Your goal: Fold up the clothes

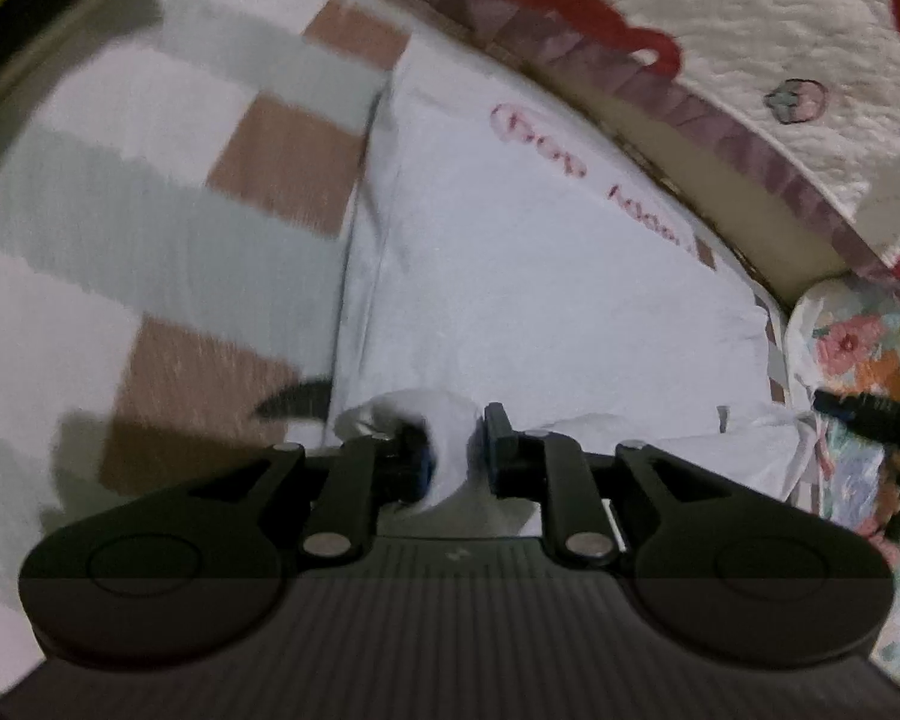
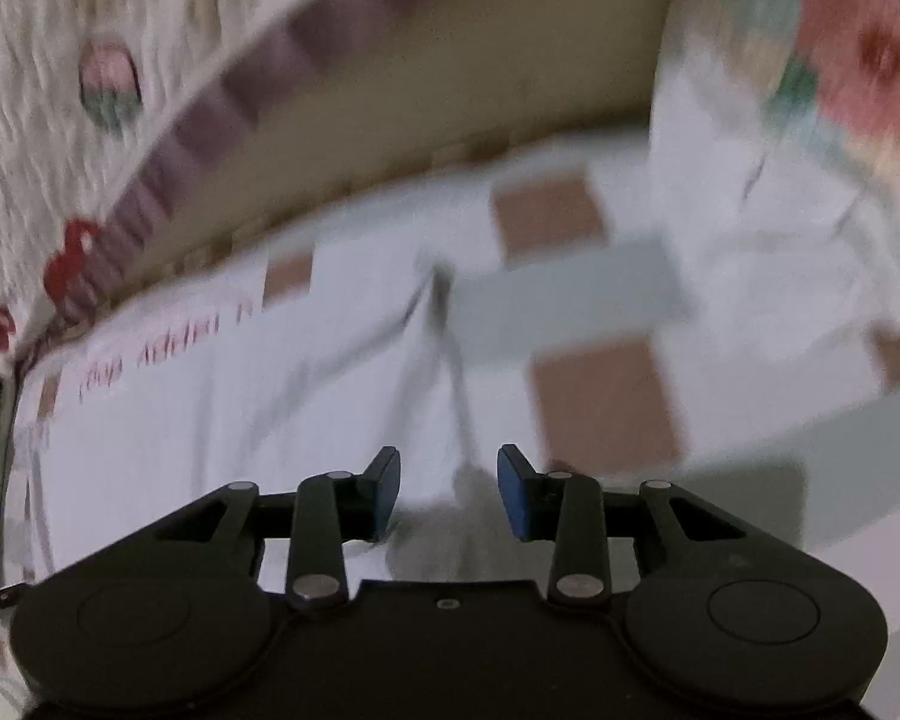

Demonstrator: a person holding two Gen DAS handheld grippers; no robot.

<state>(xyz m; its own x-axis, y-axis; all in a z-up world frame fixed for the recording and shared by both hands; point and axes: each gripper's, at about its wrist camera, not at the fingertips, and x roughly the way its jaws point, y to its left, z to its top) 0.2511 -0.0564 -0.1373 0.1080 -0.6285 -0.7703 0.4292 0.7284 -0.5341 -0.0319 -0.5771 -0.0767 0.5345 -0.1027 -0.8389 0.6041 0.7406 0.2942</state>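
On the checked bedsheet [image 1: 150, 228], the left gripper [image 1: 453, 450] loosely straddled a bunch of the white garment [image 1: 510, 276] while the right gripper [image 2: 448, 492] stood spread and empty, apparently ending a fold, smoothing likely next.

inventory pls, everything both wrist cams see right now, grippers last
white garment: 1, white with red lettering, lying on the checked sheet; a bunched fold sits between the left jaws
checked sheet: 1, white, pale green and brown squares, under the garment
quilt: 1, cream with red shapes and a purple checked border, beyond the garment
floral cloth: 1, white with pink and orange flowers, right edge of the left view
left hand-held gripper: 1, black with blue pads, jaws slightly apart with the garment fold between them
right hand-held gripper: 1, black with blue pads, jaws open, nothing between them, over the garment
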